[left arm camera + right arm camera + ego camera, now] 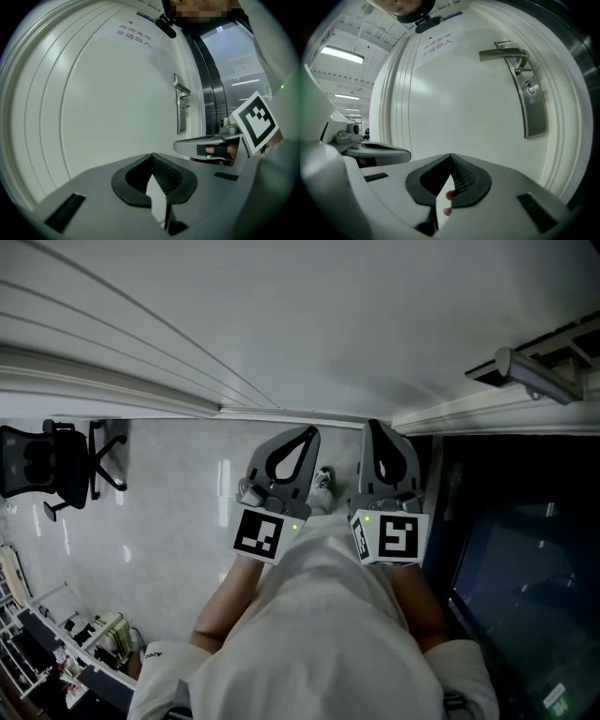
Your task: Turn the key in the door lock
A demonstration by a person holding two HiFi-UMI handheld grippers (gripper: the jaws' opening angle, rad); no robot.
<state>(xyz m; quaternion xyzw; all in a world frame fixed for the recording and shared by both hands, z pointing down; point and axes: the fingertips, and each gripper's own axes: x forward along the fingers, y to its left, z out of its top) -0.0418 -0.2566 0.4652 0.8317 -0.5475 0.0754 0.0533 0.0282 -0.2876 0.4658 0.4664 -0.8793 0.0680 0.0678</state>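
Observation:
The white door [459, 103] fills both gripper views. Its silver lever handle [506, 51] sits above a long lock plate [533, 110] with a small keyhole [528, 86]; I cannot make out a key in it. In the left gripper view the same lock plate [182, 112] is farther off, to the right. My right gripper [451, 155] is shut with nothing between its jaws, short of the door and below left of the handle. My left gripper [152, 154] is shut and empty too. In the head view the left gripper [306, 433] and right gripper [375, 426] are side by side near the door's foot.
A red printed sign [134, 35] is stuck high on the door. A dark glass panel [525, 549] stands to the right of the door frame. A black office chair [47, 465] and cluttered shelves [66, 643] are off to the left on the pale floor.

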